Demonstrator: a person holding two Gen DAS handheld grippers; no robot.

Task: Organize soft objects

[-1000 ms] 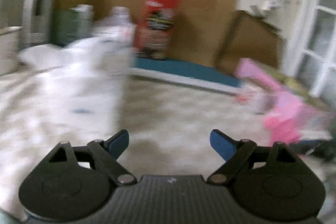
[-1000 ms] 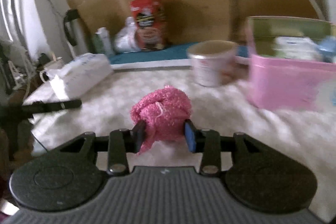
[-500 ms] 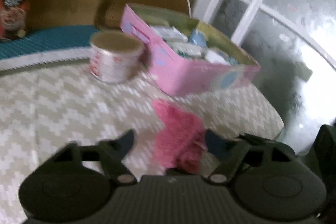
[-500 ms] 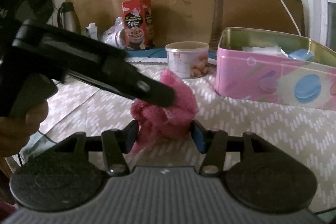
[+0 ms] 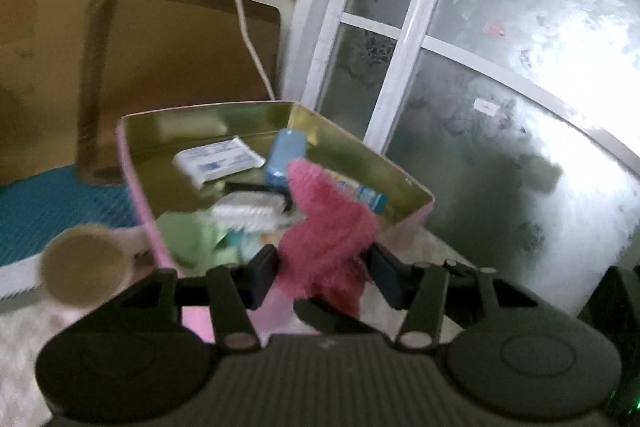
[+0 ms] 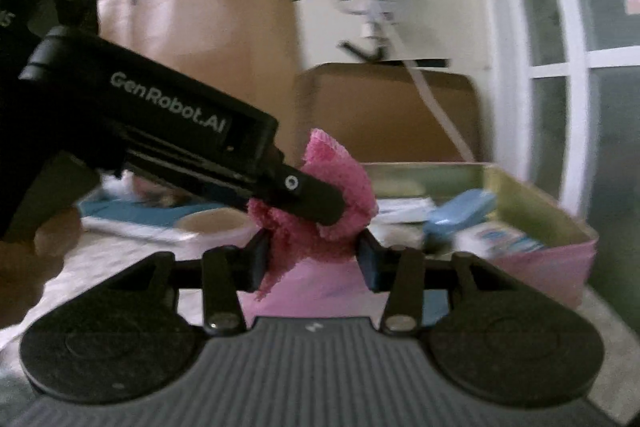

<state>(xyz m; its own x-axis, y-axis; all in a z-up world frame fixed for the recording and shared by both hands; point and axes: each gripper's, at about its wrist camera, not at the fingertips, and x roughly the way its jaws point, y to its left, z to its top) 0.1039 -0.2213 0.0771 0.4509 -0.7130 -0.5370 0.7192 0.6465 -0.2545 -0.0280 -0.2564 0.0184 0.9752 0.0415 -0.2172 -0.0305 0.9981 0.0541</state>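
Patterned tabletop (image 6: 100,263) with pink tin (image 5: 138,195) and tub (image 5: 84,263) (both blurred)

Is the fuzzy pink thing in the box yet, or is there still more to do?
Not yet. Both the left gripper and right gripper hold the fuzzy pink cloth just in front of the pink tin. Already inside are a blue block, a white packet and a green cloth. Left to do: lower the pink cloth in and let go.

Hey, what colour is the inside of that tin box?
Shiny gold-green inside the tin box, with a pink outside; the left wrist view shows it best.
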